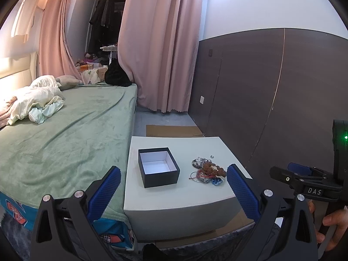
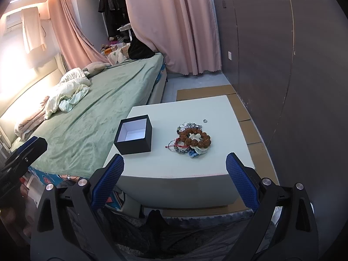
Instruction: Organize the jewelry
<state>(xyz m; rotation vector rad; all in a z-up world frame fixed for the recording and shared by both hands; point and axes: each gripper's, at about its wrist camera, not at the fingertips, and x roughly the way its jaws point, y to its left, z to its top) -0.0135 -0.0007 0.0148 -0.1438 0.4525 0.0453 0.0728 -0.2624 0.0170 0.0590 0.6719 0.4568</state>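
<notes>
Both grippers hung short of the table (image 2: 217, 108), wide apart and empty. The left gripper (image 1: 174, 184) had its blue fingers (image 1: 108, 187) spread, nothing between them; the right gripper (image 2: 175, 174) was spread the same way, holding nothing.

On the white table stood a black box (image 2: 133, 138), lid off, its white inside bare. It sat toward the bed (image 2: 104, 100) side. Well to its right lay the jewelry (image 2: 191, 140) in one tangled heap: a brown bead bracelet (image 2: 195, 137) on top, with red cords, dark beads and something blue under it. A small ring (image 2: 204, 121) lay apart, just beyond the heap.

In the left view the right gripper (image 1: 300, 174) showed at the right edge, a hand (image 1: 332, 228) gripping its handle. Pink curtains (image 1: 161, 43) hung behind the green bed.
</notes>
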